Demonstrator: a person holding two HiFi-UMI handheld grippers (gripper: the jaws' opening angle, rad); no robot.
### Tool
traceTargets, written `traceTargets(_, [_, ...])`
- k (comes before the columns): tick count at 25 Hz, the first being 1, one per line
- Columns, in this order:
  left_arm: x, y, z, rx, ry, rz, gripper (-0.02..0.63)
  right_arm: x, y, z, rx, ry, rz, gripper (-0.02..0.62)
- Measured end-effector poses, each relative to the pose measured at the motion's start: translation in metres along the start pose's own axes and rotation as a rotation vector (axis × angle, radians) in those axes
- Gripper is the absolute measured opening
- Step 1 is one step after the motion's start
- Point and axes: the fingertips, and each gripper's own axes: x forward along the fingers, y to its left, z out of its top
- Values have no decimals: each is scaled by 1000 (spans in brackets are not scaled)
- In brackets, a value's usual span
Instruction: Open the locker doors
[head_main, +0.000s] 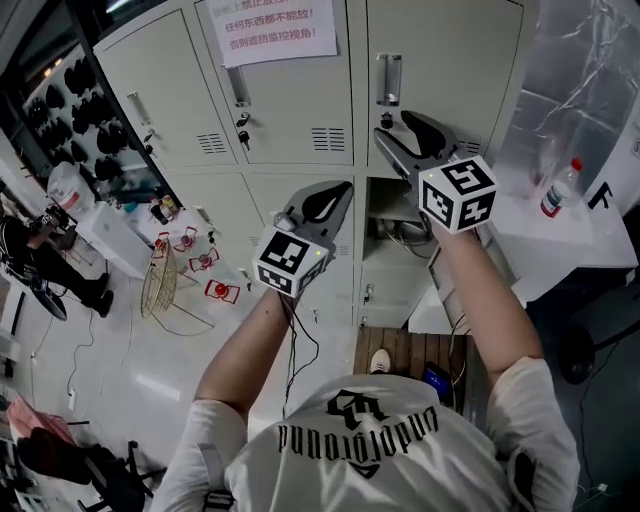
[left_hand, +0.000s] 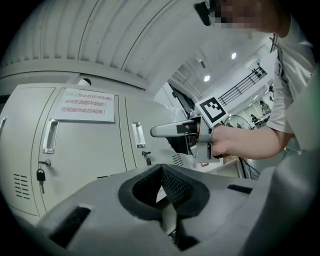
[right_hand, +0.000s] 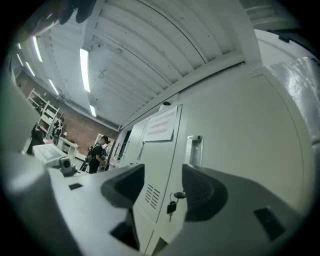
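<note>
**Top-right door lined up; most doors not yet opened**

Your right claw (head_main: 398, 128) stood with its jaws wide apart and nothing between the pads. It hung just in front of the top-right door (head_main: 450, 60), near the lock. That door's handle (head_main: 388, 80) sat at the claw's 12 o'clock, close but untouched. In the right gripper view its key (right_hand: 171, 206) hung in the gap framed by the jaws, beyond them rather than in them. Your left claw (head_main: 338, 192) was closed on nothing, held at about 7 o'clock from the right one, in front of the lower row.

On progress, the top-middle door (head_main: 290, 110), with the notice (head_main: 278, 30) at its 12 o'clock, was shut. So was the top-left door (head_main: 165, 90) at its 9 o'clock, and the top-right door was shut too. Below that one, at its 6 o'clock, a bay (head_main: 398, 228) holding cables looked open, though your arm hid much of it, so I would not swear to it. By my reading, at most one door was done and the others were left to do, starting with a grip on that handle.
</note>
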Motion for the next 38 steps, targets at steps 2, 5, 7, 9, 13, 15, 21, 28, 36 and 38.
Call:
traceTargets(2, [11, 8, 3, -1, -5, -3, 8, 16, -9, 5, -2, 3, 9, 243])
traceTargets(5, [22, 21, 5, 4, -6, -2, 8, 37, -16, 9, 4, 11, 28, 251])
traceTargets(7, [28, 29, 5, 8, -6, 6, 8, 47, -20, 9, 3, 18, 33, 256])
traceTargets(9, [32, 37, 4, 9, -8, 13, 8, 54, -24, 11, 7, 18, 28, 262])
traceTargets(13, [36, 46, -1, 3, -9, 25, 8, 64, -31, 14, 18, 26, 13, 270])
traceTargets(15, [36, 49, -3, -3, -11, 29, 8, 69, -32, 13, 26, 39, 14, 268])
traceTargets(21, [35, 50, -6, -9, -15, 34, 8, 75, -34, 11, 65, 49, 14, 271])
traceTargets(28, [28, 46, -4, -4, -16, 32, 8, 59, -23, 17, 39, 38, 0, 250])
traceTargets(36, [20, 31, 2, -5, -23, 5, 8, 24, -4, 29, 11, 23, -29, 218])
traceTargets(38, [18, 24, 5, -3, -25, -5, 8, 11, 1, 32, 4, 22, -38, 213])
